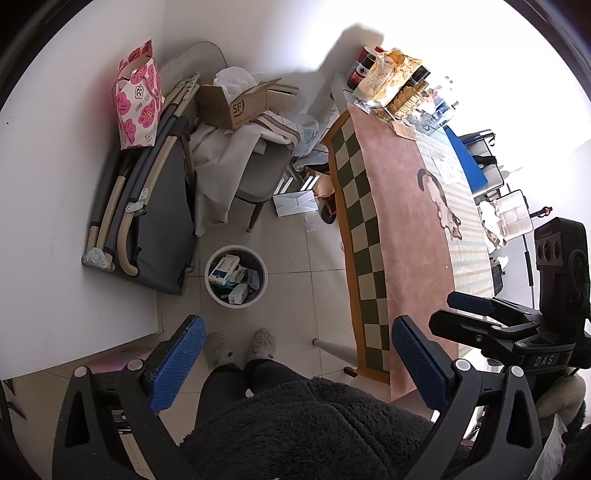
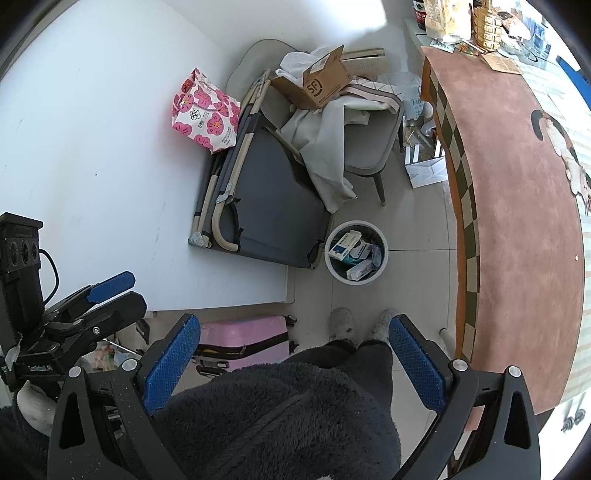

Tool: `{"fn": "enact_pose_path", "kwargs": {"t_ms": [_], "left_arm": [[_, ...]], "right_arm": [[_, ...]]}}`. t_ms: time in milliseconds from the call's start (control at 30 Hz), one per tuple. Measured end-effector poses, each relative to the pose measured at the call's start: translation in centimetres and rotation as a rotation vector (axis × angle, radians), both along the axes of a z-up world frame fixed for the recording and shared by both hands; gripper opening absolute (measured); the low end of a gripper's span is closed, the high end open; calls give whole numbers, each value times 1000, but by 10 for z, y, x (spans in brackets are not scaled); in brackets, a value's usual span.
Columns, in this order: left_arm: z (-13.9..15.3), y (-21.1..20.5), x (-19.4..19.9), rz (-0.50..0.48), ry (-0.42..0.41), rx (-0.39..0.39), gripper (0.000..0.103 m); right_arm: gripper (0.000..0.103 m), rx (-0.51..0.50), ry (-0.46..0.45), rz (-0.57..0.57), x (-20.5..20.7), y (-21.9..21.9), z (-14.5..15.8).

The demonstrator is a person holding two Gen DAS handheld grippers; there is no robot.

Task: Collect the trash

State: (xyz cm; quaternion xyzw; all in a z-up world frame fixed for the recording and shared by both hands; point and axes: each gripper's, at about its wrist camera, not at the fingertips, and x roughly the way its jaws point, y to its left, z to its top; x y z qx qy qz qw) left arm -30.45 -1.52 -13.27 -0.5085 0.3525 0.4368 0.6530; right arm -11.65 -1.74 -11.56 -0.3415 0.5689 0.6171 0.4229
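Note:
A white round trash bin [image 1: 236, 277] [image 2: 356, 253] stands on the tiled floor beside the table and holds several small medicine boxes. My left gripper [image 1: 299, 354] is open and empty, held high over the person's legs. My right gripper [image 2: 291, 332] is likewise open with nothing between its blue pads. Both hang above the floor, short of the bin. The long table [image 1: 406, 221] [image 2: 517, 221] carries a pink mat with a checkered edge. Snack bags and bottles [image 1: 384, 81] [image 2: 447, 18] crowd its far end.
A folded grey cot [image 1: 159, 221] [image 2: 266, 206] leans by the white wall. A chair [image 1: 258, 173] [image 2: 369, 147] bears cloth and a cardboard box [image 1: 232, 103]. Also here: a flowered paper bag [image 1: 138, 99], a pink suitcase [image 2: 243, 339], a white envelope [image 1: 295, 203], slippered feet [image 1: 240, 345].

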Motion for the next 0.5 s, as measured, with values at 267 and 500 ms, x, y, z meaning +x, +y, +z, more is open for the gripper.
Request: {"fn": "enact_pose_path", "kwargs": {"t_ms": [267, 500], "left_arm": [[-1, -1, -1, -15, 2, 2, 103], [-2, -2, 2, -21, 5, 6, 103]], "right_arm": [[103, 1, -1, 0, 2, -5, 2], [103, 3, -2, 0, 4, -8, 2]]}}
